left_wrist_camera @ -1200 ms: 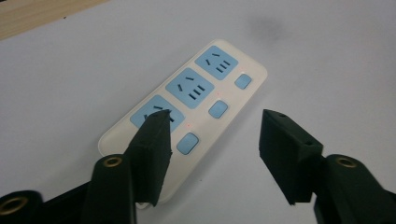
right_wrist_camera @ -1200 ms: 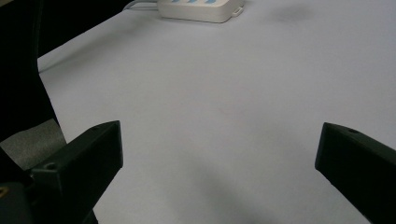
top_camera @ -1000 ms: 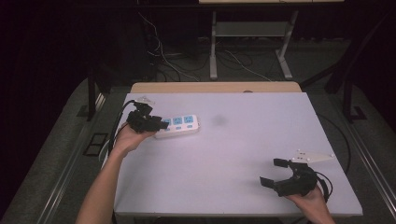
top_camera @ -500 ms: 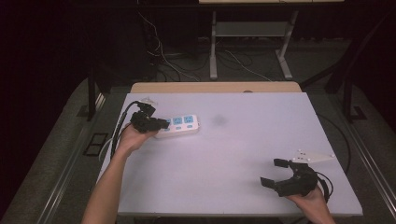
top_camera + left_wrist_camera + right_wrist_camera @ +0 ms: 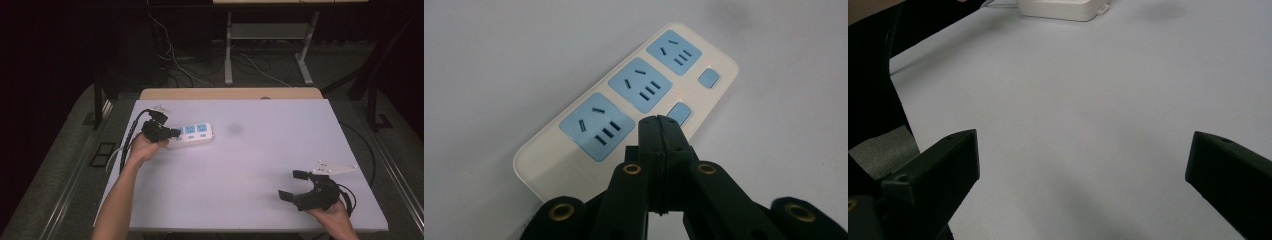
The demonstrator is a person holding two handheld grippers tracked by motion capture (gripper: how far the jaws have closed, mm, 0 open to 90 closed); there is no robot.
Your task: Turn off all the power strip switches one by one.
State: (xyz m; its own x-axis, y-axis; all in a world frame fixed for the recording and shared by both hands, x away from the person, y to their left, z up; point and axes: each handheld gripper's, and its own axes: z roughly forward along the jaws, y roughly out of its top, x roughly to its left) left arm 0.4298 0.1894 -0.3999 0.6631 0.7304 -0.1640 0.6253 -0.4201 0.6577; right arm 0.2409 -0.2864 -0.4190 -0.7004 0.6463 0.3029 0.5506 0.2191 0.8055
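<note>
Risk of skidding the white plastic power strip with three blue sockets [image 5: 629, 107] across the pale table [image 5: 240, 170] — left gripper [image 5: 659, 125] just closed tip-to-tip, holding nothing, poised over a blue switch; right gripper [image 5: 299, 184] gaping, empty, well apart

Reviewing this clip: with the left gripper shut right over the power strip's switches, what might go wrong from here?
1. The left gripper, jaws just closed with nothing between them, hangs beside a blue switch; pressing down slightly off could hit the housing instead.
2. The power strip lies loose on the table, so a push may slide it; the open right gripper is too far to steady it.
</note>
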